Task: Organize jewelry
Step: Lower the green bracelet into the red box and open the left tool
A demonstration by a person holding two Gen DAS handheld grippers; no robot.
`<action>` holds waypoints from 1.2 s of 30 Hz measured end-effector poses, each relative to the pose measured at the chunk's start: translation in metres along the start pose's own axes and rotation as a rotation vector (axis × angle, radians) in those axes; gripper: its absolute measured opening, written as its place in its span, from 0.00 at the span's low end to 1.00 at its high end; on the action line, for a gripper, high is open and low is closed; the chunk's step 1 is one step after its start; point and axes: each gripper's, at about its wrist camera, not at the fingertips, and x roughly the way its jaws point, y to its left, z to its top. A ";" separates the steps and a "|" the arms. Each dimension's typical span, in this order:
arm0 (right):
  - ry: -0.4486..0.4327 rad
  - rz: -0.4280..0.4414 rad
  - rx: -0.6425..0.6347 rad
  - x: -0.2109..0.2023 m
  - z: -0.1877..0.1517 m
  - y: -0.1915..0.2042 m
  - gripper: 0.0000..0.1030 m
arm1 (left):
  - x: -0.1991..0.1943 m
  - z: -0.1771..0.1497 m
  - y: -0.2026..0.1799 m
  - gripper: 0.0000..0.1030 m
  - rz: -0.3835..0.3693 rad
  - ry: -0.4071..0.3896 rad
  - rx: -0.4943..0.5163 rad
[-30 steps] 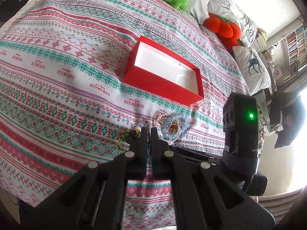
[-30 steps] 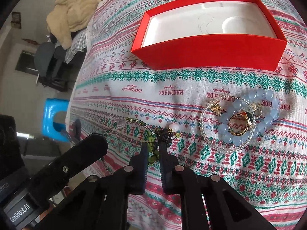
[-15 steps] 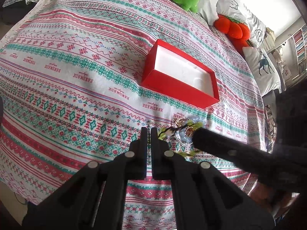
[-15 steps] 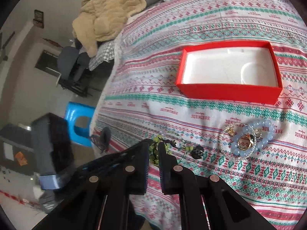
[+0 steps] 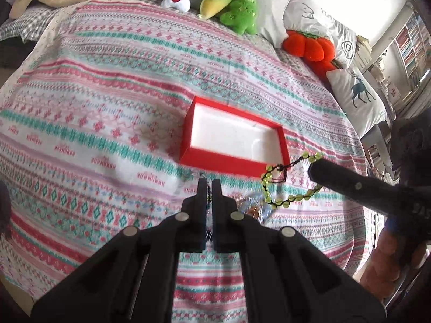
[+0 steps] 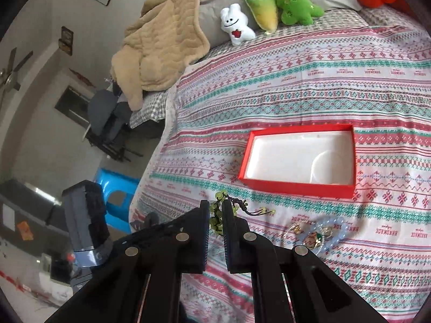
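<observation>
A red box [image 5: 233, 141] with a white inside lies open on the patterned bedspread; it also shows in the right wrist view [image 6: 299, 158]. My right gripper [image 6: 216, 205] is shut on a green bead bracelet [image 6: 215, 219] and holds it in the air; the bracelet [image 5: 285, 180] hangs from the right gripper's fingers [image 5: 347, 183] near the box's near right corner. My left gripper [image 5: 208, 184] is shut on a thin dark bead strand [image 5: 208, 196]. A pile with a pale blue bead bracelet [image 6: 320, 235] and gold pieces lies on the bedspread in front of the box.
Plush toys [image 5: 229, 1] and pillows [image 5: 355, 91] line the far side of the bed. A tan blanket [image 6: 159, 53] lies at the far left corner. A blue stool [image 6: 115, 196] and a chair [image 6: 107, 123] stand on the floor beside the bed.
Both grippers have risen away from the bedspread. The green bracelet has been lifted off the bed in my right gripper and moved toward the red box.
</observation>
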 end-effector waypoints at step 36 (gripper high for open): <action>-0.027 -0.273 0.138 0.044 0.042 -0.111 0.17 | 0.097 0.053 0.007 0.03 0.038 0.052 -0.071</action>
